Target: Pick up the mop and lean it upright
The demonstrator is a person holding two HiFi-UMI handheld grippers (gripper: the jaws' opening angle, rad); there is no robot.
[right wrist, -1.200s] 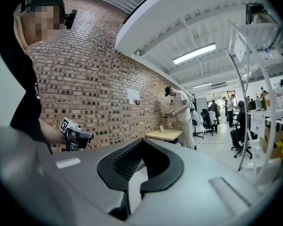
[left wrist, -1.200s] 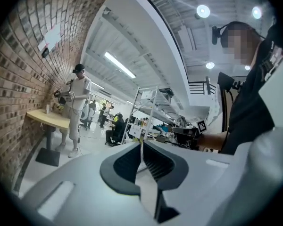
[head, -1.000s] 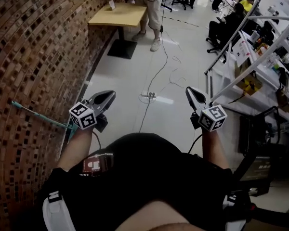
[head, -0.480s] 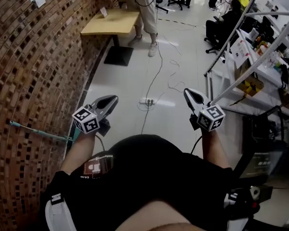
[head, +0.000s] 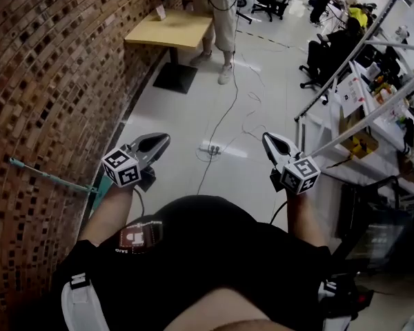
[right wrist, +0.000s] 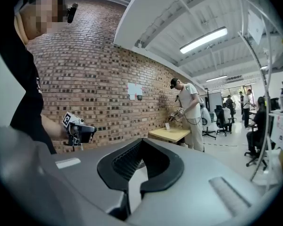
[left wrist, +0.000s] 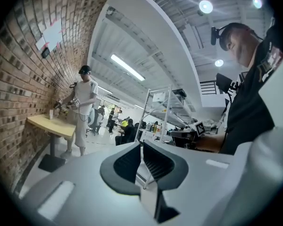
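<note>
The mop (head: 52,177) is leaning at the left edge of the head view, its teal handle slanting against the brick wall (head: 27,81) and its lower end sitting at the wall's foot, just left of the left forearm. Neither gripper is touching it.

The left gripper (head: 163,140) is pointing level, toward the top of the frame, left of centre. The left gripper view is showing its jaws closed together and grasping nothing.

The right gripper (head: 268,138) is pointing slightly downward, right of centre and well apart from the left. Its jaws are likewise clenched shut on nothing.

Each gripper is carrying a marker cube (head: 121,168) printed with black-and-white squares. A red patch (head: 133,237) on the operator's black shirt is bearing white print too small to read.

A wooden table (head: 169,29) is standing at upper left with a person (head: 224,12) beside it. A power strip (head: 210,147) is lying on the floor between the grippers.
</note>
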